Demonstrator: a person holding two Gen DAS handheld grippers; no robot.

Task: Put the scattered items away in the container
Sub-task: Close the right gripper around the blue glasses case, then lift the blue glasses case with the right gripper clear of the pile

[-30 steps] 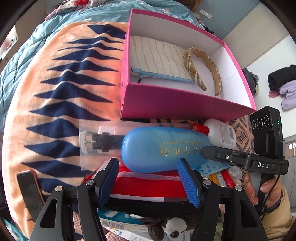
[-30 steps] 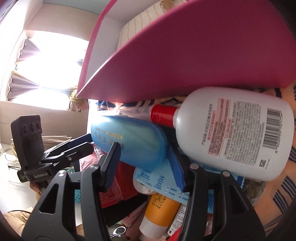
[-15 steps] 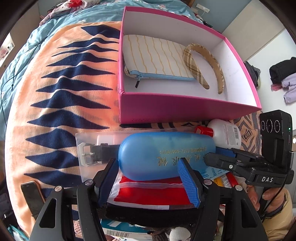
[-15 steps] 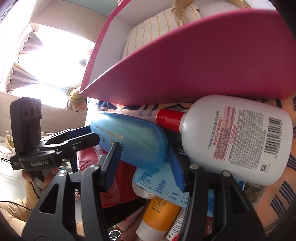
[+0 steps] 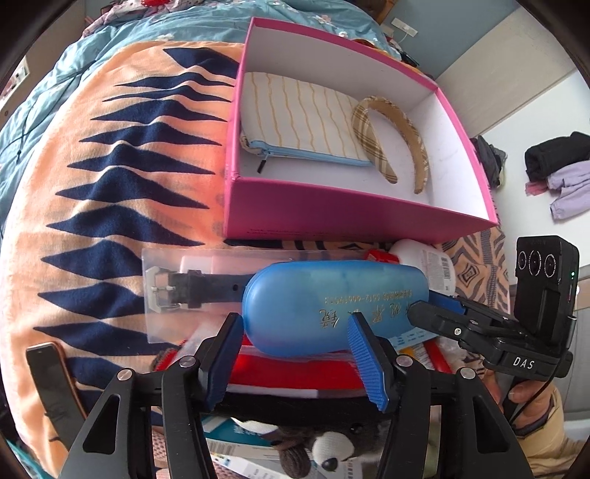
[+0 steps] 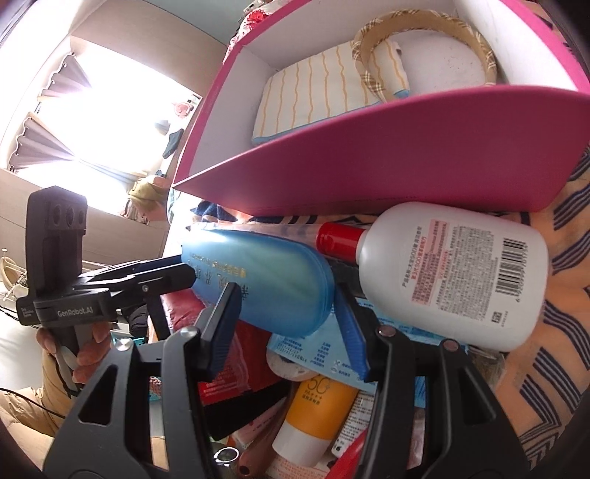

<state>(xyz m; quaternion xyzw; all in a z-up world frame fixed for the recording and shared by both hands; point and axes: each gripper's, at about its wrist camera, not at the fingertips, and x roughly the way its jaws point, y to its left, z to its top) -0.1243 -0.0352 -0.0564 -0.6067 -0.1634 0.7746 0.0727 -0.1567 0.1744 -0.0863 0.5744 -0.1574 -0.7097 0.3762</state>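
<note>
Both hand-held grippers grasp the blue case [image 5: 335, 302] at centre frame: the left hand-held gripper [image 5: 295, 353] across its middle, the right hand-held gripper [image 6: 287, 324] at one end, sharing its length for lifting into the pink box [image 5: 332, 217] above.

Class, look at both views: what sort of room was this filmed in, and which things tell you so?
Most likely a bedroom. The pink box sits on a patterned blanket spread over floral bedding, clothes lie heaped on the floor beyond, and a curtained window lights the room.
</note>
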